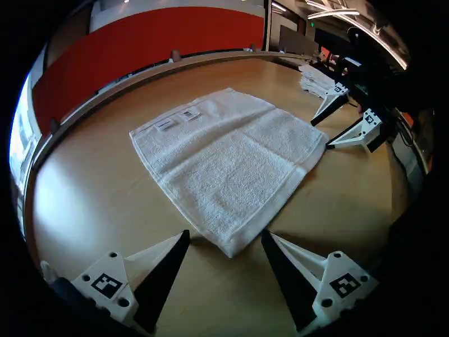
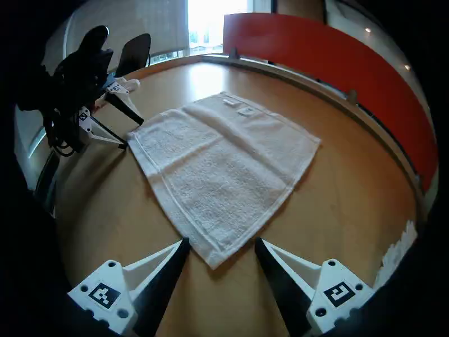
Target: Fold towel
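Now both spread: left hand-held gripper (image 1: pixel 224 233) and right hand-held gripper (image 2: pixel 221 241) each straddle a corner (adjacent ones) of the towel (image 1: pixel 224 157), flat on the desk (image 1: pixel 84 196); pinch both hems squarely, lift together.

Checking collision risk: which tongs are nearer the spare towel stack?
Right. The right tongs sit close in front of the stack; the left tongs are across the spread towel from it.

White towel (image 2: pixel 224 168) flat on wooden worktop (image 2: pixel 348 191), its near corner between the spread fingers of the right gripper (image 2: pixel 221 242), left gripper (image 2: pixel 133 133) agape at its left corner, red panel (image 2: pixel 337 62) behind
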